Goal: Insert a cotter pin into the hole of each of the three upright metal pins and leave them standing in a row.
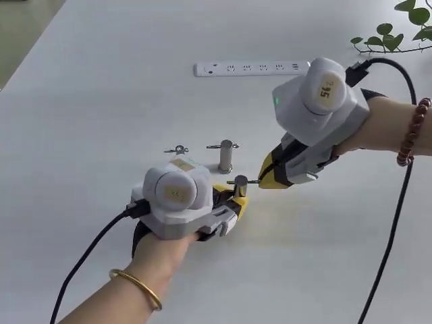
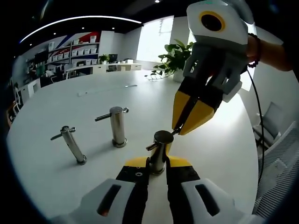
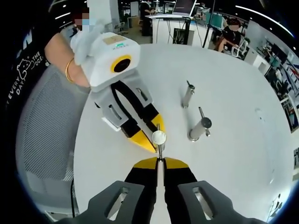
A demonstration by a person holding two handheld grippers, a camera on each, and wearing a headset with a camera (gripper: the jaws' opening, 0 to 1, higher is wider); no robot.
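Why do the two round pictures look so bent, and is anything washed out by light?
Left gripper view: fisheye curves the table, window glares white behind the plant. Right gripper view: same bending, held pin sharp. Head view: undistorted, shadows faint.

Head view looks steeply down on the near pin; both gripper views face it closely from opposite sides, low over the counter.

Bright, even light across the white surface, shadows faint and soft. Over to the left gripper view: window blown out to pure white, ceiling strip glaring, a glint on the pin. Both gripper views bow hard at the edges. Head view slightly soft, far end washed pale.
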